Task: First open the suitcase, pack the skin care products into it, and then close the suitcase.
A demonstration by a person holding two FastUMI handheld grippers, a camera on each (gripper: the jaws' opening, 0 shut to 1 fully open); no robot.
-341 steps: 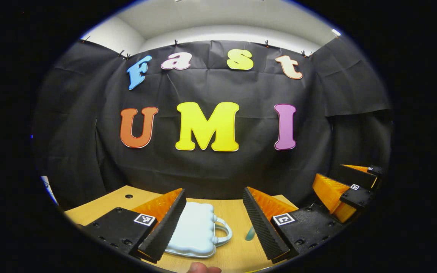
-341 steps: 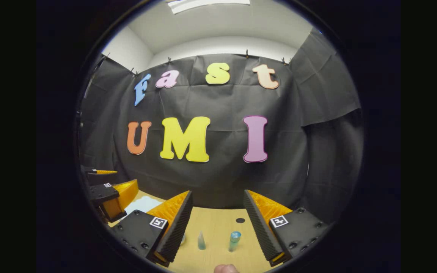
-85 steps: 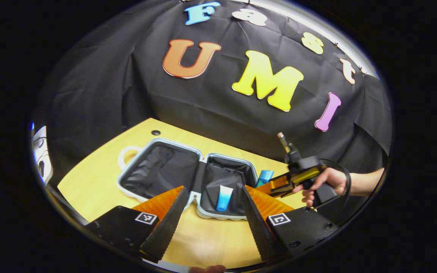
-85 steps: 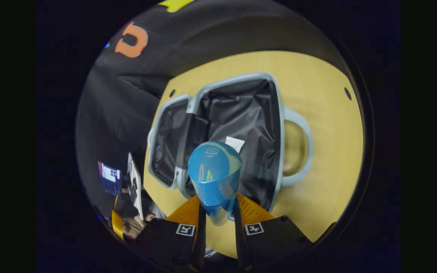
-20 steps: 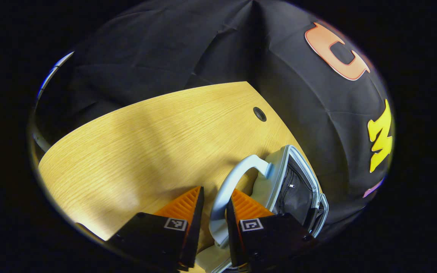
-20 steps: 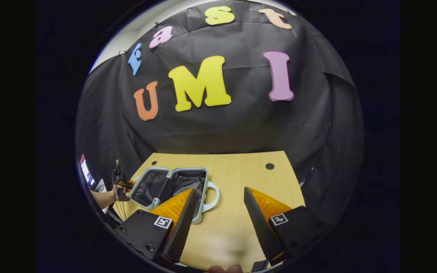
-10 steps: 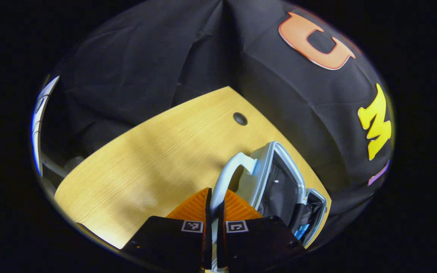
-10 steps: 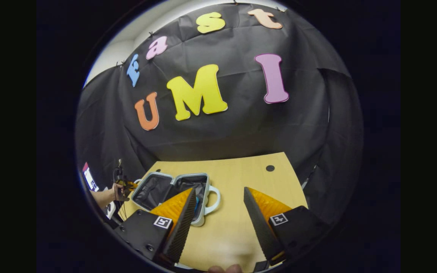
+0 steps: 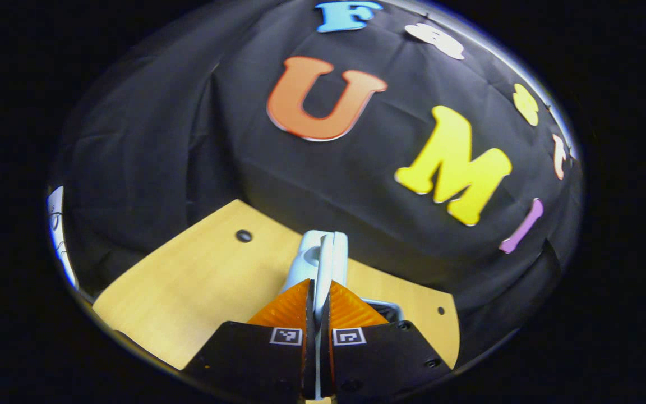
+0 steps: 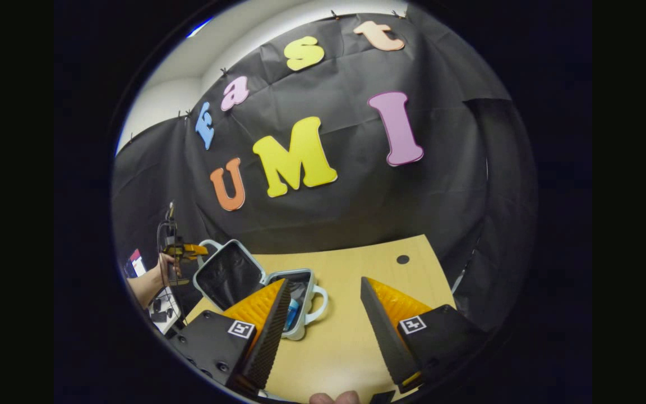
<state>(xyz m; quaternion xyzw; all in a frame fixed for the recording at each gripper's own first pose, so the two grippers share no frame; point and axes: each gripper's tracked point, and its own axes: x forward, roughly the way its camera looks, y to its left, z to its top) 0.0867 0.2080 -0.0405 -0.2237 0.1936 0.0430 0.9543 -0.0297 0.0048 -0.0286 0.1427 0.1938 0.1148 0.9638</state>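
**Left fingers clamp the suitcase handle, lid half raised over the desk**

In the left gripper view the fingers of the left gripper point(image 9: 317, 314) are pressed together on the pale blue handle point(image 9: 323, 258) of the suitcase point(image 9: 379, 306), which rises edge-on between them. A sliver of the case's rim shows just to the right of the fingers, low against the desk point(image 9: 199, 292).

In the right gripper view the right gripper point(image 10: 323, 314) has its fingers spread wide apart with nothing between them, hovering above the light wooden desk point(image 10: 356, 336). Beyond its left finger lies the suitcase point(image 10: 255, 286): one half rests flat on the desk with its own handle pointing toward the middle of the desk, and a blue skin care product point(image 10: 291, 314) shows inside it. The other half, the lid point(image 10: 227, 278), is tilted up at an angle, its dark lining facing the camera. At the lid's upper edge the left gripper point(image 10: 188, 251) grips the handle there, held by a person's hand point(image 10: 166, 269) at the far left.

The desk is yellowish wood grain with a dark round hole point(image 10: 402, 259) near its far right corner; the left gripper view shows another hole point(image 9: 243, 235) near the far left corner. Black cloth point(image 10: 356, 191) hangs behind and around the desk, and above it a strip of white wall point(image 10: 188, 84) and ceiling. At the far left, below the hand, some small objects appear, too small to identify.
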